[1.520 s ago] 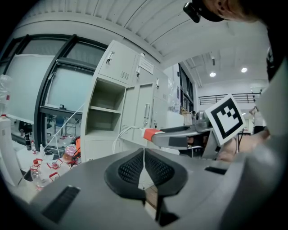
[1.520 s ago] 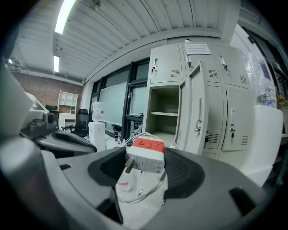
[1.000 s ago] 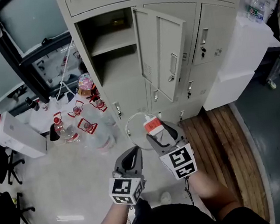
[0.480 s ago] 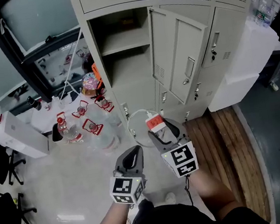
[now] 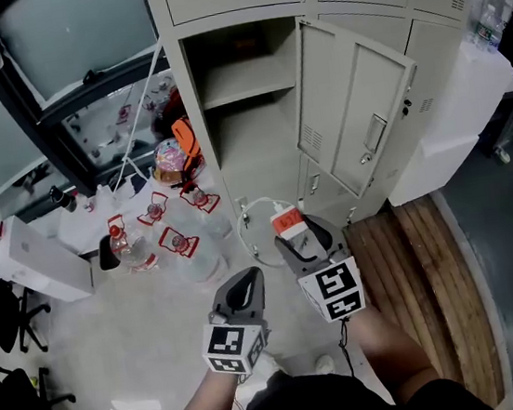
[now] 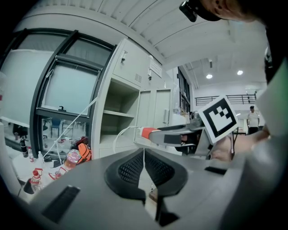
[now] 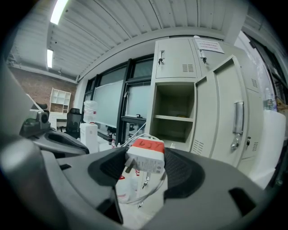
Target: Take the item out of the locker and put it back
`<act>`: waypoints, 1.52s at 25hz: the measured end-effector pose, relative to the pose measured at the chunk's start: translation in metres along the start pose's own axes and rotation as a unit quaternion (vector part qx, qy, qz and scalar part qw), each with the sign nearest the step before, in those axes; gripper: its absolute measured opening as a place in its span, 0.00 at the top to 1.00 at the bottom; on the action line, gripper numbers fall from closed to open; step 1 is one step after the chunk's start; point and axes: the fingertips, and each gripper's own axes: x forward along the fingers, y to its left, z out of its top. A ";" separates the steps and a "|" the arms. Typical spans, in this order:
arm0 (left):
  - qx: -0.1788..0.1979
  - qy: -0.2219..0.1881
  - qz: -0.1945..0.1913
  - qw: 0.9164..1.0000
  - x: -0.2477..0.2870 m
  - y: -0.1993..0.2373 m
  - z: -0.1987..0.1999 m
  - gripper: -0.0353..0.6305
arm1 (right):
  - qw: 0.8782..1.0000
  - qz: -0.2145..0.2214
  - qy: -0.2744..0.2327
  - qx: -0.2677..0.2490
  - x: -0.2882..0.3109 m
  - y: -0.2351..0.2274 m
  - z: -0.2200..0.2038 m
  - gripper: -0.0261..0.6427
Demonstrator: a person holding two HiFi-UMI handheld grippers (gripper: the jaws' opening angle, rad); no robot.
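Note:
My right gripper (image 5: 296,234) (image 7: 145,165) is shut on a white charger (image 5: 286,224) (image 7: 145,157) with an orange-red top; its white cable (image 5: 252,225) loops off to the left. It hangs in front of the open locker (image 5: 253,106) (image 7: 174,114), whose door (image 5: 358,111) (image 7: 222,112) swings out to the right and whose shelf looks bare. My left gripper (image 5: 242,290) (image 6: 144,158) is beside it, lower left, jaws shut with nothing between them. In the left gripper view the charger (image 6: 143,134) shows held in the right gripper (image 6: 177,134).
Several water bottles (image 5: 162,235) with red labels stand on the floor left of the locker, with an orange object (image 5: 187,143) behind them. A white box (image 5: 34,261) lies far left, black chairs (image 5: 3,308) beyond. Wooden planks (image 5: 414,263) lie on the right.
The head view has shifted, so the locker sits further right and looks nearer. Both grippers keep their places; the charger stays gripped.

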 end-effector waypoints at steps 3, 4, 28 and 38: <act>-0.001 0.000 -0.007 1.000 0.003 0.019 0.002 0.93 | 1.000 -0.009 0.004 0.002 0.016 0.004 0.004 0.57; -0.001 -0.001 -0.009 1.000 0.004 0.025 0.002 0.93 | 1.000 -0.012 0.004 0.001 0.021 0.005 0.005 0.57; 0.007 -0.003 -0.049 0.999 0.036 0.098 0.016 0.93 | 0.997 -0.077 0.004 0.010 0.103 -0.027 0.032 0.57; 0.003 -0.001 -0.014 1.000 0.090 0.124 0.029 0.93 | 0.999 -0.051 0.004 0.014 0.169 -0.072 0.036 0.57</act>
